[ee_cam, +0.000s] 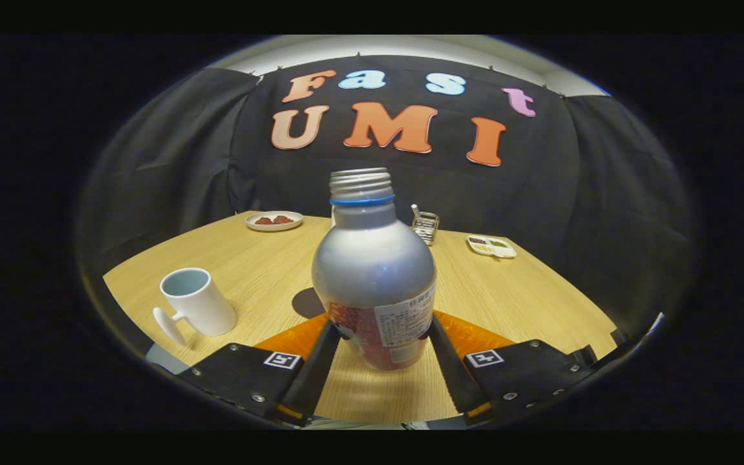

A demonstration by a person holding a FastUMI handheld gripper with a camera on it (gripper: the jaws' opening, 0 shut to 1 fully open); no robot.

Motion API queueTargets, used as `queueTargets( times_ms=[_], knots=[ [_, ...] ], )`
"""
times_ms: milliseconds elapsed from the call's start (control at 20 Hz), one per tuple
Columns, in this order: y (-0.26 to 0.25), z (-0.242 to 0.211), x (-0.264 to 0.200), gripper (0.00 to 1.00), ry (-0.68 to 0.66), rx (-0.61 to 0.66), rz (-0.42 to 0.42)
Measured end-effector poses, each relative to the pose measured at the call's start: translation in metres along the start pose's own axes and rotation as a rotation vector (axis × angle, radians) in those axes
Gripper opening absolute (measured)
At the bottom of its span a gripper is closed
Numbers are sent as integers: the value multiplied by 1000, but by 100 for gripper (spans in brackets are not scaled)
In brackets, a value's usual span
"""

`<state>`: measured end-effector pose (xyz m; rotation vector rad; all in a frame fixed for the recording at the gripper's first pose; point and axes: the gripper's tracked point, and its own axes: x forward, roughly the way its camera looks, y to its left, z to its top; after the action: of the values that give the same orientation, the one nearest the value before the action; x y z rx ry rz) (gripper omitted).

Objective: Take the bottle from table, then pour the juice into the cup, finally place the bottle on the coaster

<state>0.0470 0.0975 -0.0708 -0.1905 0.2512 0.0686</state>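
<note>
Gripping: gripper (382,339) fingers press both sides of the bottle's (375,271) lower body, keeping it upright, seemingly raised off the table (249,258).
Coaster: orange coaster (475,336) lies behind the bottle, awaiting it.
Cup: white cup (196,301) stands left, mouth up for pouring.
Beyond: small dishes (274,220) sit far back.

Wooden table (507,294): cup (196,302), two dishes.

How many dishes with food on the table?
2. A round plate with red pieces sits far beyond the white mug; a divided dish lies beyond the bottle clamped between the gripper fingers. The bottle may hide more.
</note>
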Motion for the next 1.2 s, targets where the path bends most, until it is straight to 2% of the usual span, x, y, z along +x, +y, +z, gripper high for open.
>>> queueTargets(
  times_ms=[300, 650, 800, 1000, 1200],
  knots=[
    [38, 23, 13, 78, -13, -257, -44],
    [83, 44, 16, 77, -50, -485, -31],
    [85, 51, 18, 77, -68, -619, -68],
    [83, 45, 22, 77, -55, -726, -84],
    [75, 47, 23, 77, -53, -851, -133]
  ],
)
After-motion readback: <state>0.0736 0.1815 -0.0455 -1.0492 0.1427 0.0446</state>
